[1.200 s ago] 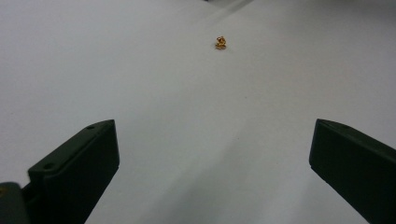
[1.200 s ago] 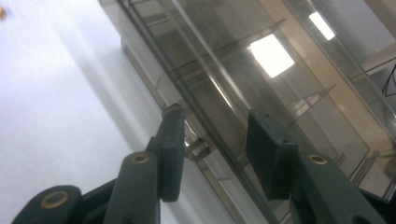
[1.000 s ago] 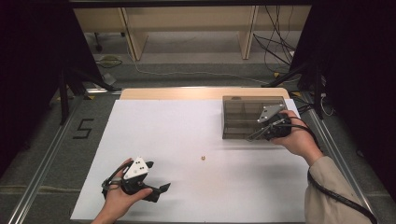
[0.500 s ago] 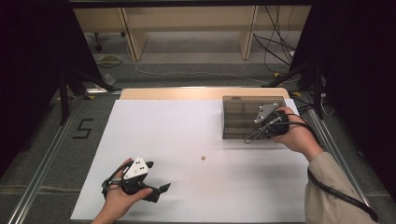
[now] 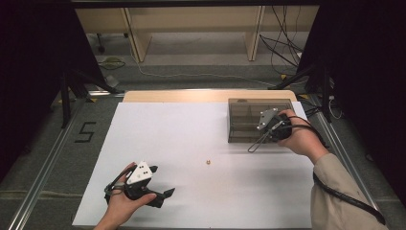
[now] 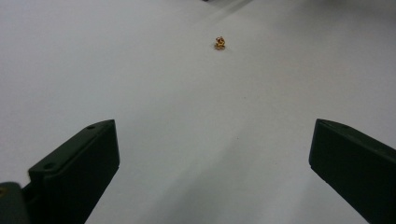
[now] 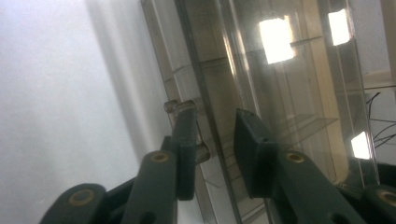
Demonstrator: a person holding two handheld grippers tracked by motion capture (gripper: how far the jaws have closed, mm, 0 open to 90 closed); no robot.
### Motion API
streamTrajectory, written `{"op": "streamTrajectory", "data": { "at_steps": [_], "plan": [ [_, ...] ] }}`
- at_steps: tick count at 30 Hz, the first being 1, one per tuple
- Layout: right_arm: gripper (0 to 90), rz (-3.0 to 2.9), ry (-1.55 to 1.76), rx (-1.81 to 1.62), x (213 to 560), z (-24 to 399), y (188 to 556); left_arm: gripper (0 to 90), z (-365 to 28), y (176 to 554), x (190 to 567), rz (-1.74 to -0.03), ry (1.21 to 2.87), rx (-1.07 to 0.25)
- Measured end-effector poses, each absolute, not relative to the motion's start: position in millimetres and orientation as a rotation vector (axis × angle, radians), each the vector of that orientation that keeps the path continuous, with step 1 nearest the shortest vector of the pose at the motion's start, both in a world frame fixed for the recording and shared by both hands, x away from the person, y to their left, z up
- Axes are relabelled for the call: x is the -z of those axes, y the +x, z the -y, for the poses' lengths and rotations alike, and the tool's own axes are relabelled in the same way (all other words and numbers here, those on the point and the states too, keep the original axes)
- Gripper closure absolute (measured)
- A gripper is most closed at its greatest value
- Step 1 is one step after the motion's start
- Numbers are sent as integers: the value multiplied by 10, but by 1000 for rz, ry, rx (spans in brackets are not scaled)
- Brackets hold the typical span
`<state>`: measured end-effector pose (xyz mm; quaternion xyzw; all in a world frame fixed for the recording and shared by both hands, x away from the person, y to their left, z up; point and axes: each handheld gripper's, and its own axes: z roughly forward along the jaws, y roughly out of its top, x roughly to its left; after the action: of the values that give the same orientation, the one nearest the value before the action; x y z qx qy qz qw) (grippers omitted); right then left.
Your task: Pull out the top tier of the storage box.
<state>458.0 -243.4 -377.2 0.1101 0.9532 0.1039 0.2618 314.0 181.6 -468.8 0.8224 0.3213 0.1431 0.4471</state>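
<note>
The right gripper point(image 5: 261, 139) is straddling the front edge of the clear plastic box point(image 5: 249, 106) at the table's point(image 5: 167, 124) far right, jaws released; the left gripper point(image 5: 163, 195) is resting near-left, jaws spread wide; a small gold item point(image 5: 208, 162) is lying mid-table, well apart from both.

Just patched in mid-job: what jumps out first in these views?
The smoky clear box at the mat's far right, with the right gripper straddling its near wall by the latch, jaws apart. Then a tiny gold piece alone mid-mat, ahead of the open left gripper.
</note>
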Motion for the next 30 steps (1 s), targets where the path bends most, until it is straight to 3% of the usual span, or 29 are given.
{"op": "streamTrajectory", "data": {
  "at_steps": [16,30],
  "plan": [
    [818,-2603,182,-196,3776,2365,4593,16,-1816,3139,4688,-795,2037,-355],
    [847,-2636,106,-126,3745,2317,4610,16,-1812,3137,4690,-794,2038,-353]
  ]
}}
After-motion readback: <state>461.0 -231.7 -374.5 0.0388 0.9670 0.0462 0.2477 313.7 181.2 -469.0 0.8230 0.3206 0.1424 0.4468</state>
